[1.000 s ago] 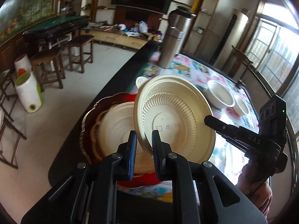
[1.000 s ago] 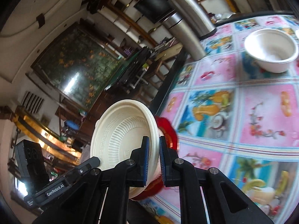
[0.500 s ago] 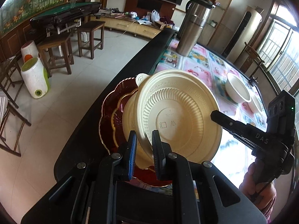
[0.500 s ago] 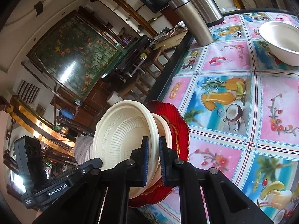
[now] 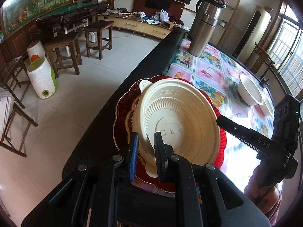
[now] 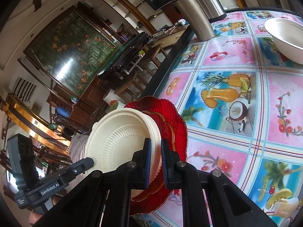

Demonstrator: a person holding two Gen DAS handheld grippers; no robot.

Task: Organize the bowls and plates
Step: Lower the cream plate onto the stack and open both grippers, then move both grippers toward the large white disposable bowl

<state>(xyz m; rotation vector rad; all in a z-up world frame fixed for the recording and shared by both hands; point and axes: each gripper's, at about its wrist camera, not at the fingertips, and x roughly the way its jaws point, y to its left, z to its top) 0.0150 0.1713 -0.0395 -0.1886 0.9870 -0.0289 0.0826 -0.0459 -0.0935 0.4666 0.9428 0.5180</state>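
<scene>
Ahead of both grippers lies the table (image 6: 236, 60), its cloth printed with fruit drinks. A red plate (image 5: 123, 113) sits at its near edge, under the grippers. The cream plate (image 5: 181, 121) is tilted above the red one, its rim clenched by the left gripper (image 5: 145, 151) and the right gripper (image 6: 153, 158) from opposite sides. A white bowl (image 6: 284, 37) rests farther ahead.
</scene>
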